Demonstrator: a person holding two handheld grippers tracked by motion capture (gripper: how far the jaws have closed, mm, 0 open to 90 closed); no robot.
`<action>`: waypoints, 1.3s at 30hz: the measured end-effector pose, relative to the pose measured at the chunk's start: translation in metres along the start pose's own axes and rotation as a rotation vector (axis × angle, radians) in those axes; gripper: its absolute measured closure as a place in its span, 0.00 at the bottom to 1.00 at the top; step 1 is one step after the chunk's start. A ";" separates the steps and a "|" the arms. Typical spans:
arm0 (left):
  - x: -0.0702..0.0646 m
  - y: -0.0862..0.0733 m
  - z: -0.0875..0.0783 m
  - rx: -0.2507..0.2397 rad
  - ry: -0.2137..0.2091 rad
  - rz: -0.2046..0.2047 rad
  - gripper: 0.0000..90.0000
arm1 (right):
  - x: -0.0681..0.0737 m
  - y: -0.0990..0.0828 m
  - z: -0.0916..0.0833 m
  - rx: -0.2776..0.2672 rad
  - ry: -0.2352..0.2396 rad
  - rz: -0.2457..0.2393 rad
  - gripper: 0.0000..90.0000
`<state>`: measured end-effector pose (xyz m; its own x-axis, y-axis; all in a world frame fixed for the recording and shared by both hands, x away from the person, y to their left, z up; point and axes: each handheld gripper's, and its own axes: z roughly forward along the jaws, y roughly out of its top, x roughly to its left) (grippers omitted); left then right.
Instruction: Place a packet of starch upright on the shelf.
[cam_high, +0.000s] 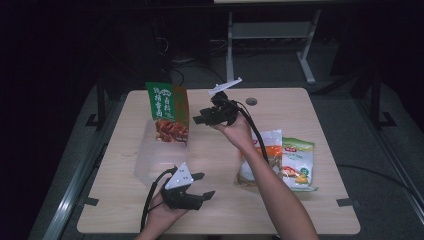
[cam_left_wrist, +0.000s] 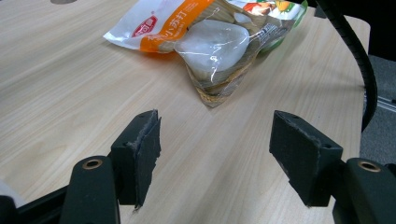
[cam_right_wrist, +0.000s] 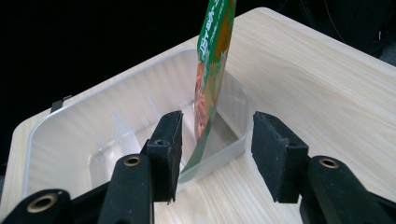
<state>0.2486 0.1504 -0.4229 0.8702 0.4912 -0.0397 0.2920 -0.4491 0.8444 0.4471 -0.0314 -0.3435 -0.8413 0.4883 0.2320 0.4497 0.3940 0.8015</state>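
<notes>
High view: your right tool (cam_high: 200, 119), jaws apart and gripping nothing, sits beside the green snack pouch (cam_high: 168, 113) standing upright in the clear tub (cam_high: 150, 160) on the desk (cam_high: 125, 210); orange food print, probably meat.

I'm looking at two matching black tools. The left gripper (cam_high: 199, 186) is carrying a pale grey three-cornered plate dotted with small dark holes, and a black cable is looping out of its back. The right gripper (cam_high: 202, 118) is wearing the same kind of plate, seen edge-on as a light strip, with a thick black ribbed cable trailing along the forearm. Up close, I'm seeing blocky black pads (cam_left_wrist: 140, 154) with rough, frayed edges, each mounted on a matte black arm with a brass-coloured ringed rivet. Both forearms are showing bare, with no sleeves.
</notes>
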 end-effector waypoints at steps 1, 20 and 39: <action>0.000 0.000 0.000 0.002 0.000 0.003 0.36 | 0.000 -0.001 -0.002 -0.001 -0.001 0.001 0.58; 0.001 0.001 0.001 0.003 0.003 0.002 0.36 | -0.011 -0.031 -0.051 0.003 -0.043 0.056 0.50; -0.001 0.002 0.006 0.004 -0.003 0.004 0.35 | -0.020 -0.060 -0.092 0.013 -0.089 0.109 0.44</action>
<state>0.2511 0.1448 -0.4246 0.8724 0.4874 -0.0382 0.2903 -0.4536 0.8426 0.4098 -0.1362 -0.3456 -0.7577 0.5954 0.2674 0.5415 0.3446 0.7668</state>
